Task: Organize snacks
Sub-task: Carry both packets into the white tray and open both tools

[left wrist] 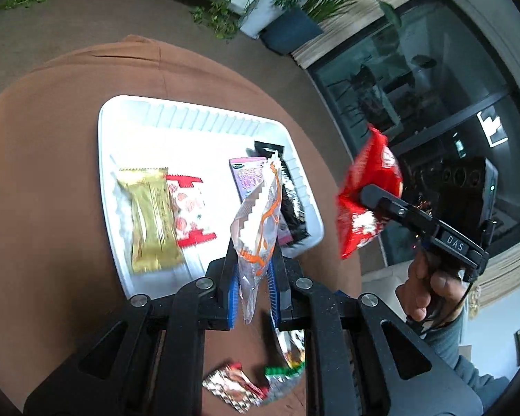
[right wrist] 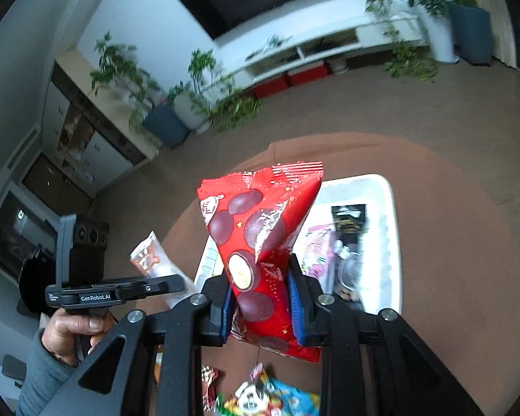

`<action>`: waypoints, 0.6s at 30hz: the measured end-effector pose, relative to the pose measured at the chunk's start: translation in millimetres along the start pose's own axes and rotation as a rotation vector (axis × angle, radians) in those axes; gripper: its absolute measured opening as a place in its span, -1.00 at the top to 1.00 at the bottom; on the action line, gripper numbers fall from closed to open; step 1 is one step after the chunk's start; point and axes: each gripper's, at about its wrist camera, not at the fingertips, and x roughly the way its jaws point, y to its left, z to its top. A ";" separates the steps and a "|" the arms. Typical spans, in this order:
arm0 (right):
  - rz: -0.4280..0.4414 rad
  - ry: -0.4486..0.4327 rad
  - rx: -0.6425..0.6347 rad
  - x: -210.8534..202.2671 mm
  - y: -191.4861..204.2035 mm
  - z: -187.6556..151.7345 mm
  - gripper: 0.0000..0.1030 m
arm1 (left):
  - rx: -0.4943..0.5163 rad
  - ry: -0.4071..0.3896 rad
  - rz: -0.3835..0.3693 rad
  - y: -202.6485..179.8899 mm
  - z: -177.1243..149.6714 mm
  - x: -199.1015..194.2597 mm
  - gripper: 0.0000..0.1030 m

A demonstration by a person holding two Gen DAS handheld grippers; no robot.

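Note:
My left gripper [left wrist: 254, 270] is shut on a clear snack wrapper with orange print [left wrist: 260, 222], held above the near right part of a white tray [left wrist: 128, 118]. In the tray lie a gold packet [left wrist: 152, 215], a red-and-white packet [left wrist: 189, 213], a purple packet [left wrist: 248, 176] and a black packet [left wrist: 289, 190]. My right gripper [right wrist: 260, 298] is shut on a red bag with dark round spots [right wrist: 256, 228]. The same gripper [left wrist: 364, 196] and red bag [left wrist: 367, 190] show in the left wrist view, right of the tray. The left gripper [right wrist: 182, 282] and its clear wrapper [right wrist: 152, 260] appear left of the tray [right wrist: 388, 187] in the right wrist view.
The tray rests on a round table under a brown cloth [left wrist: 52, 138]. Loose snack packets [left wrist: 235, 388] lie on the cloth near me, among them a cartoon-printed one [right wrist: 270, 395]. A hand [left wrist: 430, 287] holds the right gripper. Potted plants [right wrist: 190, 104] and a dark window [left wrist: 433, 104] stand beyond.

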 end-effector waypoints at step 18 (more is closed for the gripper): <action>-0.102 0.181 -0.003 103.6 -18.4 9.5 0.45 | -0.025 0.077 0.078 25.9 26.9 57.9 0.74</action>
